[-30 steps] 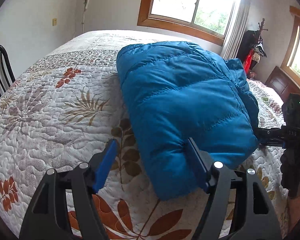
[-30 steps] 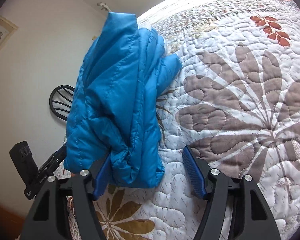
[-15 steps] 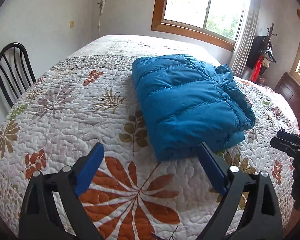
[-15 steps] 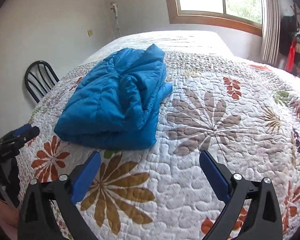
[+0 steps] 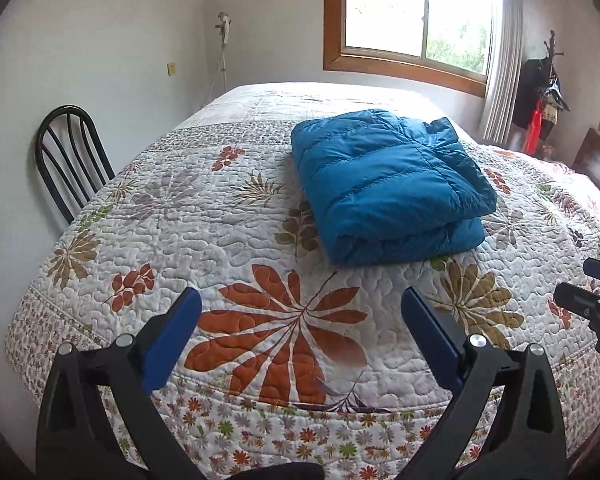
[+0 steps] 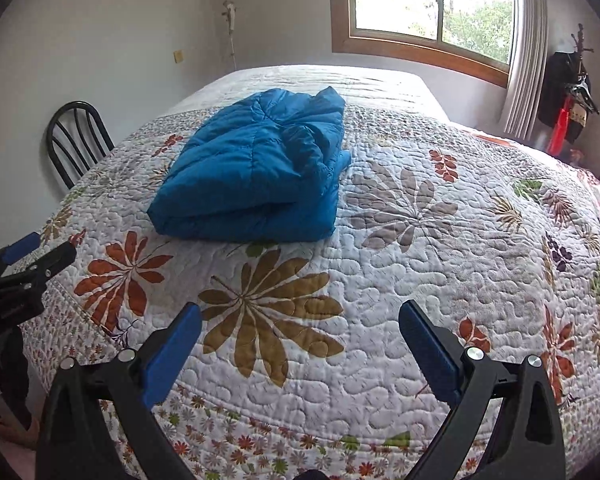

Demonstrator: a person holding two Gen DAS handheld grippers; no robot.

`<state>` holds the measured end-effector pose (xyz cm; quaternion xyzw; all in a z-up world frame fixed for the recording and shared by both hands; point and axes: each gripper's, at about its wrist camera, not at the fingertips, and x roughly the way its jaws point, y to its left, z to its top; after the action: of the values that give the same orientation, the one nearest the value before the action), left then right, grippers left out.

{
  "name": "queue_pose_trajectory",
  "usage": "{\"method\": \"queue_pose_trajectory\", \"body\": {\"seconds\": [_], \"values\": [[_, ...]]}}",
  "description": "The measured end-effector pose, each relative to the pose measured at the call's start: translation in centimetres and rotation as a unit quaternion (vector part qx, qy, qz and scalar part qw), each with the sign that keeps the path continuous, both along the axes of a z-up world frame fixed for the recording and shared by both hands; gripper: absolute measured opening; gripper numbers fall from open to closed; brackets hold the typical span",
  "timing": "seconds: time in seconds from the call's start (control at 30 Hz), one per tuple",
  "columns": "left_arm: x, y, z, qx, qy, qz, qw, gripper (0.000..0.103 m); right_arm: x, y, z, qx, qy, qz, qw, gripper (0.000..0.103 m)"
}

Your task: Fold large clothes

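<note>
Blue puffer jacket (image 5: 384, 184) lies folded into a thick, roughly rectangular bundle on the bed (image 5: 204, 216), which has a quilted floral cover. In the right wrist view the jacket (image 6: 256, 176) sits toward the far-left part of the quilt, w/ a looser, rumpled bit at its right side (looks like a sleeve or collar, can't tell which).

Left tongs (image 5: 300, 336) are spread wide, holding nothing, hovering over the near edge of the bed above a big orange leaf print, well apart from the jacket. Right tongs (image 6: 300, 344) likewise spread wide & empty, over a brown leaf print, also well short of the jacket. Each pair has 2 blue pads (image 5: 172, 340) on black arms.

Other stuff: black metal chair (image 5: 70, 152) beside the bed at left, wood-framed window (image 5: 412, 20) behind the bed, coat rack (image 5: 548, 80) w/ dark & red items near the curtain at right.
</note>
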<state>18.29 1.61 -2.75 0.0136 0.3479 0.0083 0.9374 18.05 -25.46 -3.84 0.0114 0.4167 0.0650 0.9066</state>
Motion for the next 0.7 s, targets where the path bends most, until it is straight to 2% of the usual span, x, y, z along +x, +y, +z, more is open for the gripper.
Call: {"method": "queue_pose_trajectory", "body": {"seconds": [0.27, 0.7], "values": [[-3.0, 0.0, 1.2, -0.001, -0.023, 0.0, 0.9997, 0.099, -2.8, 0.4, 0.9, 0.012, -0.01, -0.008, 1.0, 0.099], [-5.6, -0.6, 1.7, -0.001, -0.03, -0.012, 0.9995, 0.1, -5.3, 1.2, 2.0, 0.01, -0.025, -0.007, 1.0, 0.099]]}}
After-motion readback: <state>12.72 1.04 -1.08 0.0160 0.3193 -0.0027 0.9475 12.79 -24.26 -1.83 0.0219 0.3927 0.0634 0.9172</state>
